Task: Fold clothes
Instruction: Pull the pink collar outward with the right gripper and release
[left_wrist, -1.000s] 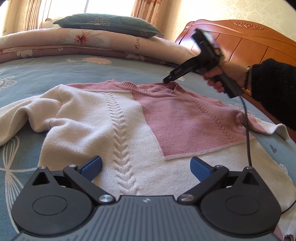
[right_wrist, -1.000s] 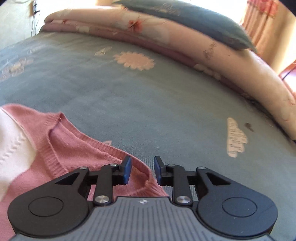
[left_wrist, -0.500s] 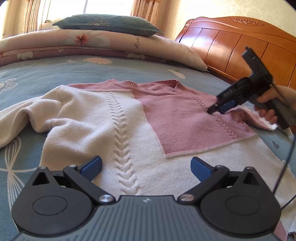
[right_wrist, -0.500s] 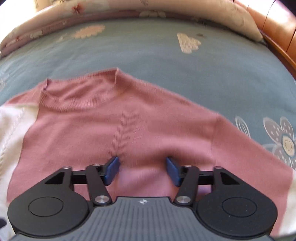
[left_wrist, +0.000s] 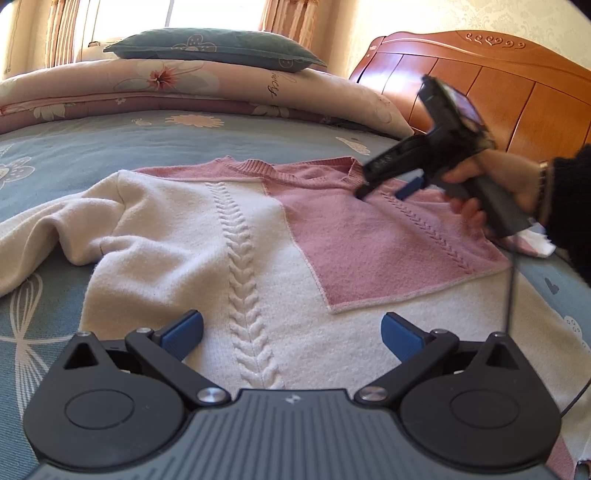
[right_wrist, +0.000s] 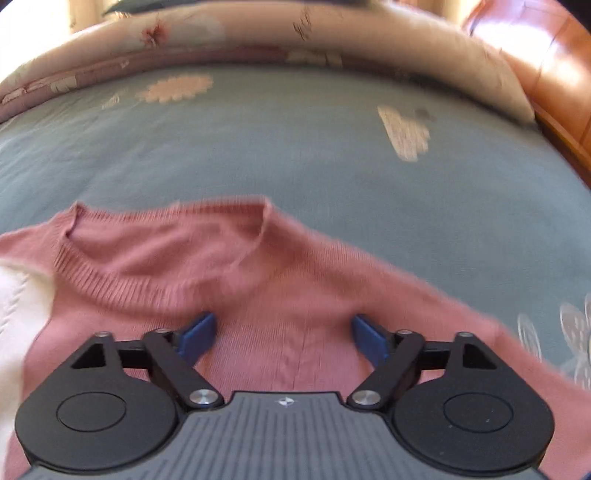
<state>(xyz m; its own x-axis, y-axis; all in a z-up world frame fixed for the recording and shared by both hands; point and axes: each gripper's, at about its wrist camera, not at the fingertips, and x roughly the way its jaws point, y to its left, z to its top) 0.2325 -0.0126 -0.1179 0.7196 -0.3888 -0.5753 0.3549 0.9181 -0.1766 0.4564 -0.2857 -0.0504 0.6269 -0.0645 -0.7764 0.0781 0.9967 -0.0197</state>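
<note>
A pink and cream knit sweater lies flat on the bed, collar at the far end, its cream left sleeve bunched at the left. My left gripper is open and empty, low over the cream hem. My right gripper hovers over the pink chest just right of the collar. In the right wrist view it is open and empty over the pink knit, below the ribbed collar.
The blue floral bedspread lies under everything. A rolled floral quilt and a dark pillow lie at the far end. A wooden headboard stands at the right. A cable hangs from the right gripper.
My right gripper swung from the collar out to the right sleeve and back near the collar, and its jaws opened wider. My left gripper has stayed put.
</note>
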